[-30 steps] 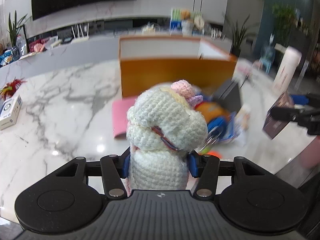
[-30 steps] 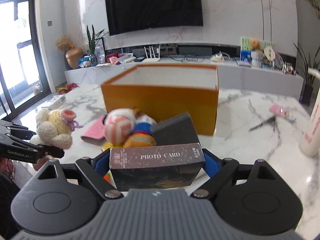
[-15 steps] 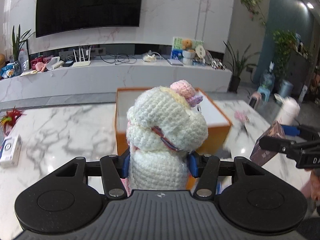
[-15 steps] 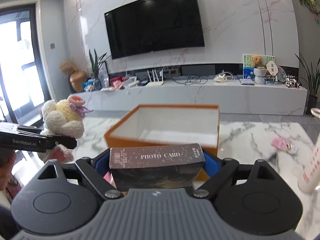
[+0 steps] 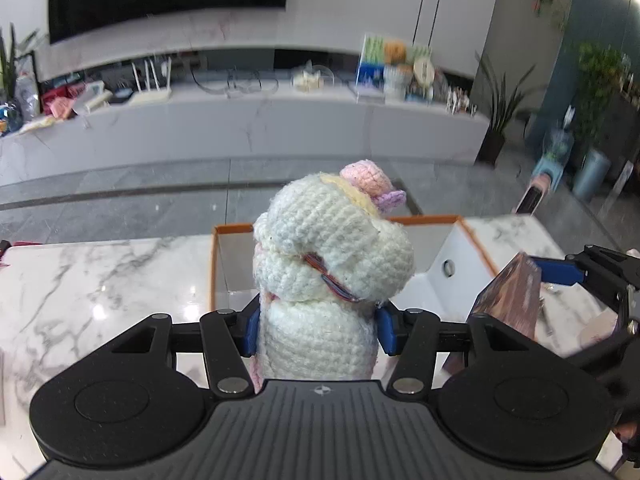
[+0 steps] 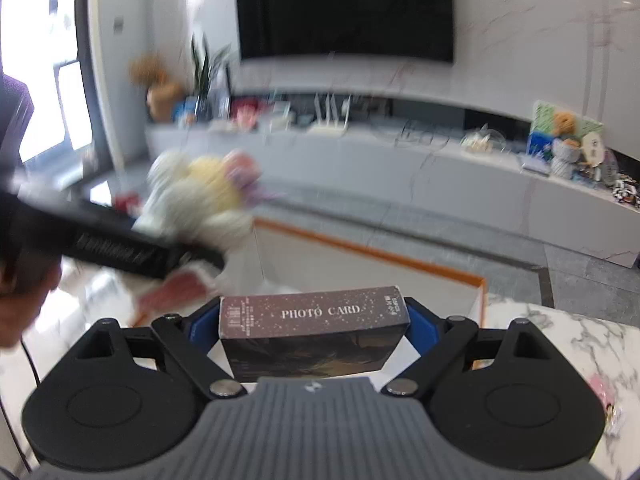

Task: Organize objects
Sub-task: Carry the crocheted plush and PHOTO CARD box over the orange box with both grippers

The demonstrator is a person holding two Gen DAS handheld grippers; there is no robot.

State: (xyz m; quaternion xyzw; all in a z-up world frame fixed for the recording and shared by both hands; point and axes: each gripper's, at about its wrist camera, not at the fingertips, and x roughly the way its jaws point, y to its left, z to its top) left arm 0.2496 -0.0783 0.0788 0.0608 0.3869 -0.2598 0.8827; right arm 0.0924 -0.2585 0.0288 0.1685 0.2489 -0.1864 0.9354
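My left gripper is shut on a white crocheted doll with a pink and purple topknot, held above the near wall of the orange box, whose inside is white. My right gripper is shut on a dark brown box marked PHOTO CARD, its blue pads against both ends, over the same orange box. The photo card box shows at the right in the left wrist view. The doll appears blurred at the left in the right wrist view.
The box stands on a white marble table. A small pink item lies on the marble at the right. Beyond the table are a grey floor, a long white console with clutter and a dark TV. A person's hand is at the left.
Both grippers have travelled forward and upward with their loads, from before the pile of toys to above the orange box. The pile has dropped out of view.
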